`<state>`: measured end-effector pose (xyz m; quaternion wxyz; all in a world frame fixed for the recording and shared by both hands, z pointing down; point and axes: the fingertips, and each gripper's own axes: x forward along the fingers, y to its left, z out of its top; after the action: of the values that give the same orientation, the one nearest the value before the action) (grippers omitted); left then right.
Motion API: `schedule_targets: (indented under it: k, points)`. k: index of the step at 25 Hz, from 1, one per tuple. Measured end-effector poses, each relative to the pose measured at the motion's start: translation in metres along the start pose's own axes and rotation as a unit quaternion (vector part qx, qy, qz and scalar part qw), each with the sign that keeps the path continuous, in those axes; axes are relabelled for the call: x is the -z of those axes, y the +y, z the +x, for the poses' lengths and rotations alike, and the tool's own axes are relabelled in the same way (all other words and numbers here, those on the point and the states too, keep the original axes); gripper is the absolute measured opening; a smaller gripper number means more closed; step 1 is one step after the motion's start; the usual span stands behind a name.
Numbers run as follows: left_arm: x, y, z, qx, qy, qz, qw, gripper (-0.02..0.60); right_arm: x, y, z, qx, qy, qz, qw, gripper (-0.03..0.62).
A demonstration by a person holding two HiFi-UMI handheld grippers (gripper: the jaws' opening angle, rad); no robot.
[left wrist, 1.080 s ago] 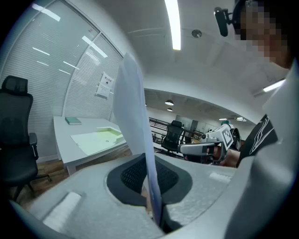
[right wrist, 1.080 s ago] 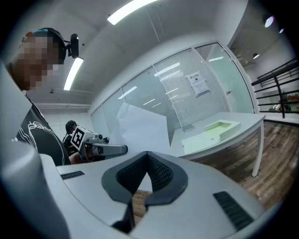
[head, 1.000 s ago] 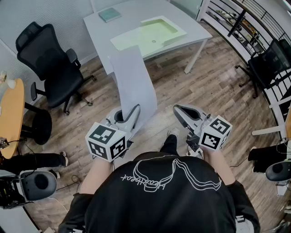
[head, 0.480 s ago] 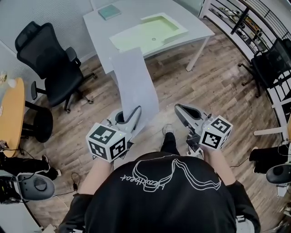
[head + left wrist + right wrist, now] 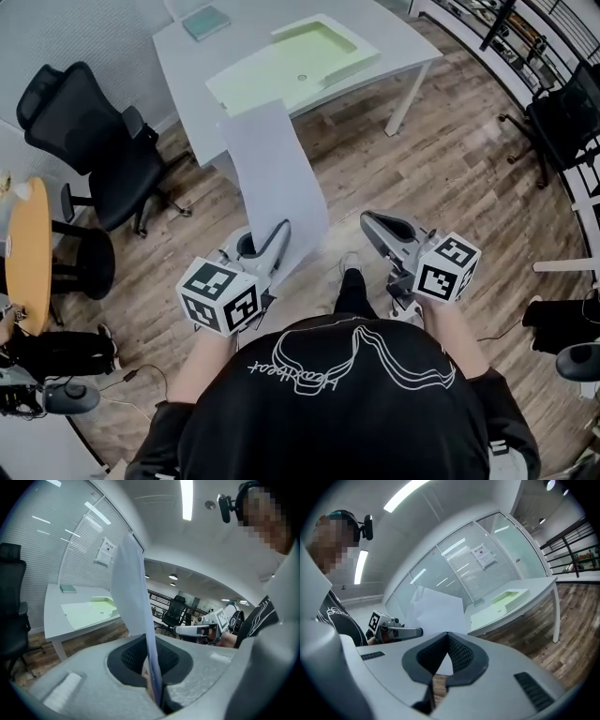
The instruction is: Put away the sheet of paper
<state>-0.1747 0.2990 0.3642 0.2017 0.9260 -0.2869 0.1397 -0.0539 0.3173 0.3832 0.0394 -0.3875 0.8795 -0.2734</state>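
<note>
Paper sheet (image 5: 276, 178) in left claw (image 5: 278, 232)

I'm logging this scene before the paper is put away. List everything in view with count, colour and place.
sheet of paper: one, white, standing up from the left gripper's jaws
table: one, white, ahead of the person
tray: one, pale green, on the table
book: one, teal, far corner of the table
office chair: two, black, one left of the table, one at the far right
round table: one, orange, left edge
floor: one, brown wood planks, under everything
left gripper: one, grey, jaws shut on the sheet of paper
right gripper: one, grey, jaws shut with nothing between them
shirt: one, black, on the person, bottom of the head view
</note>
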Motion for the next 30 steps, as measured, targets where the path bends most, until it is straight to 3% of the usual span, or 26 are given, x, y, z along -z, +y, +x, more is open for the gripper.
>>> schedule_targets:
  k: [7,19,30]
  points:
    - [-0.025,0.016,0.066,-0.014,0.014,-0.017,0.9997,0.009,-0.032,-0.069,0.010,-0.020,0.007,0.022,1.000,0.009]
    - [-0.088,0.040,0.175,-0.034,-0.001,-0.022,0.9992,0.009,-0.099,-0.176,0.022,-0.049,0.004,0.049,0.998,0.008]
    - [-0.119,0.077,0.204,-0.045,-0.024,-0.025,0.9984,0.009,-0.138,-0.221,0.043,-0.049,-0.006,0.057,0.997,0.008]
